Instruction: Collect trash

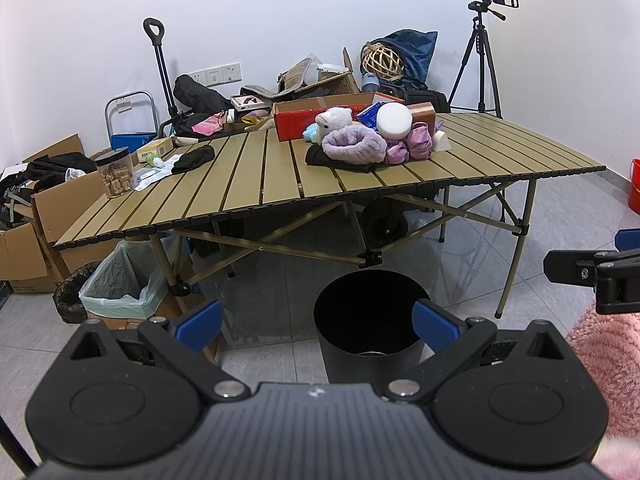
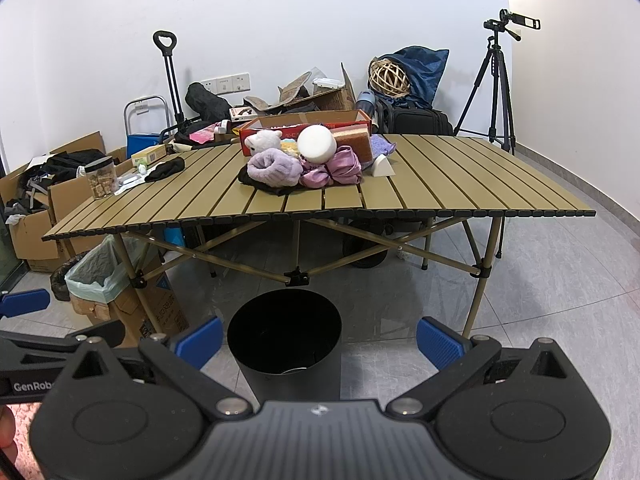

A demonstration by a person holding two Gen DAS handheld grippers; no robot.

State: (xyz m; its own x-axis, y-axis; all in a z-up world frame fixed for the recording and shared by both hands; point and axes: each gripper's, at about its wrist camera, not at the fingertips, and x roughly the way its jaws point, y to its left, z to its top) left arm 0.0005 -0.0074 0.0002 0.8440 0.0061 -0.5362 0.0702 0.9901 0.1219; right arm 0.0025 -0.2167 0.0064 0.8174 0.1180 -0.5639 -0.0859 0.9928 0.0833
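Note:
A black round bin (image 1: 368, 320) (image 2: 285, 336) stands on the floor in front of the slatted folding table (image 1: 280, 184) (image 2: 460, 176). My left gripper (image 1: 316, 326) is open and empty, low over the floor with the bin between its blue pads. My right gripper (image 2: 320, 342) is open and empty too, just right of the bin. On the table lie a heap of soft things (image 1: 360, 140) (image 2: 304, 160), a black cloth (image 1: 194, 158) (image 2: 166, 170), white wrappers (image 1: 158, 172) (image 2: 128, 180) and a jar (image 1: 116, 172) (image 2: 102, 178).
A red box (image 1: 316, 116) (image 2: 304, 126) sits behind the heap. A lined bin (image 1: 120, 276) (image 2: 96, 272) and cardboard boxes (image 1: 36, 248) stand left of the table. A tripod (image 1: 480, 60) (image 2: 496, 84) stands at the back right. A pink fleece sleeve (image 1: 604, 356) is at the right.

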